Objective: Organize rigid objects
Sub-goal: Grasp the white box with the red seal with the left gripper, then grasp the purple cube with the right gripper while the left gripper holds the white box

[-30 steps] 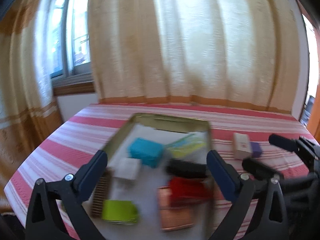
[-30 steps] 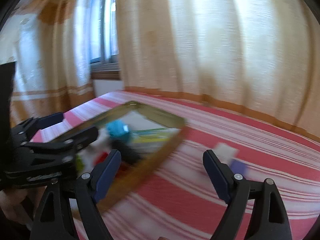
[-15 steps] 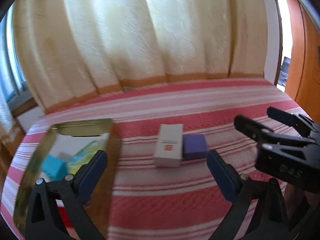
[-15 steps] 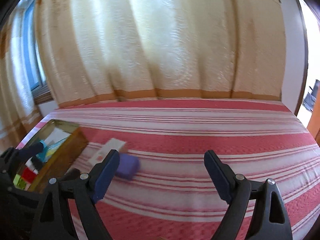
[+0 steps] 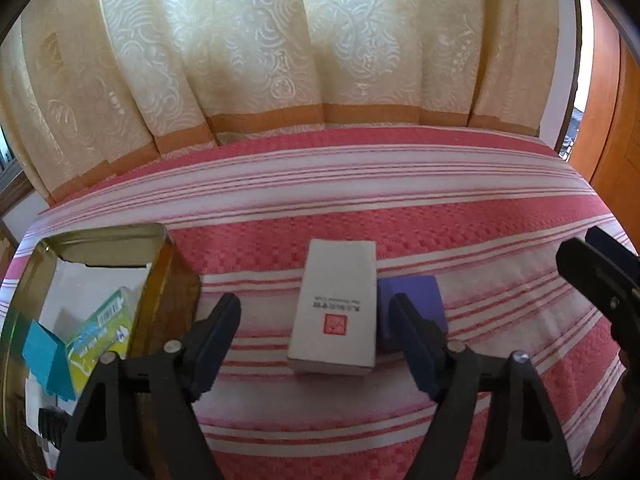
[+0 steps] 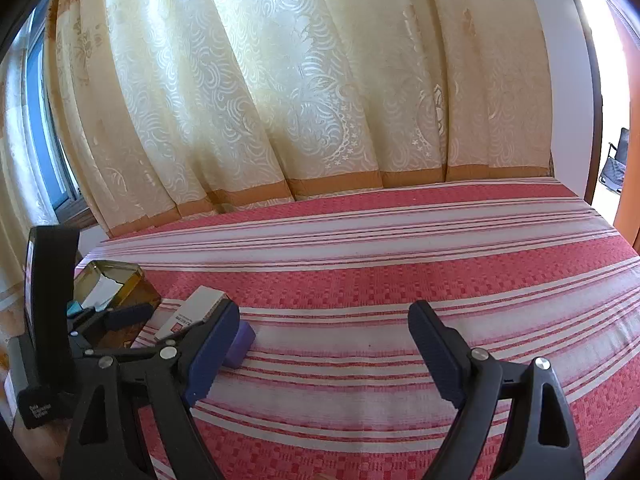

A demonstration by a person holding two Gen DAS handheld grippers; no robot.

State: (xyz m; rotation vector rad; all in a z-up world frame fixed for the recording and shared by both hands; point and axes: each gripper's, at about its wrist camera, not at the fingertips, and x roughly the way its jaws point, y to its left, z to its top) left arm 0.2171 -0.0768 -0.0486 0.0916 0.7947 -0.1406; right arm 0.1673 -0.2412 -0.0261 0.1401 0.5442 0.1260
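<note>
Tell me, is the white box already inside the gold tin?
No, the white box lies on the striped cloth, outside the gold tin, beside the purple block.

The tin [image 5: 48, 276] runs off the lower left of the left wrist frame, so its near end is lost. The left gripper [image 5: 316, 332] covers part of the tin's side wall and the purple block's [image 5: 416, 300] lower left corner. Print on the white box [image 5: 340, 304] is too small to read (only a red square shows). In the right wrist view, a finger [image 6: 212, 352] hides most of the purple block [image 6: 242, 340] and the white box's [image 6: 192, 310] near end.
</note>
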